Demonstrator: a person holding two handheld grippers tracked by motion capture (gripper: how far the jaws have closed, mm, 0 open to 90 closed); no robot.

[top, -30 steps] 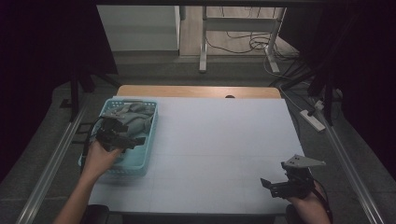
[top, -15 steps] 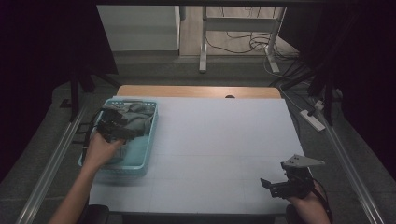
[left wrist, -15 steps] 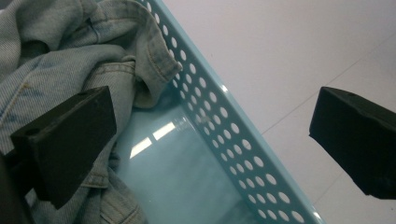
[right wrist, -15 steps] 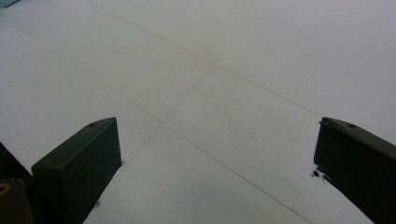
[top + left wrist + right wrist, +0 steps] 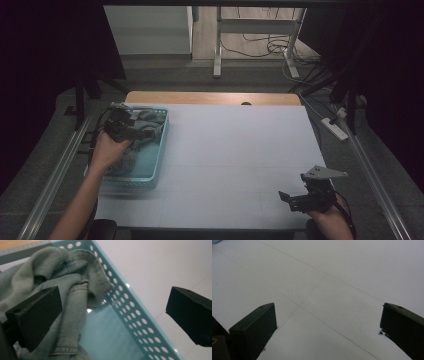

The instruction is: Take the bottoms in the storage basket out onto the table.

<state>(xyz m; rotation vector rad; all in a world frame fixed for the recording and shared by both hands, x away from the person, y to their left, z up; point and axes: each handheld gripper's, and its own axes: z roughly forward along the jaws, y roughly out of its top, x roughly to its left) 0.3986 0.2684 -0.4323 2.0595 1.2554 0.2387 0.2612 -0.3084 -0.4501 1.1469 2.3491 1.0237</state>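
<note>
Two grippers agape; left gripper (image 5: 112, 315) over denim garment (image 5: 62, 290); basket (image 5: 140, 322) wall between

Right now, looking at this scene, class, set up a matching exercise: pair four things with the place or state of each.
Things:
1. left claw
2. right claw
3. denim garment
4. basket

Places or states:
a. light blue, with rows of round holes
b. open over the bare white table, near its front right corner
c. crumpled inside the basket
d. open over the garment

Pairs: 1-d, 2-b, 3-c, 4-a

1 basket (image 5: 150, 172), 1 denim garment (image 5: 62, 285), 2 grippers (image 5: 136, 131)
</note>
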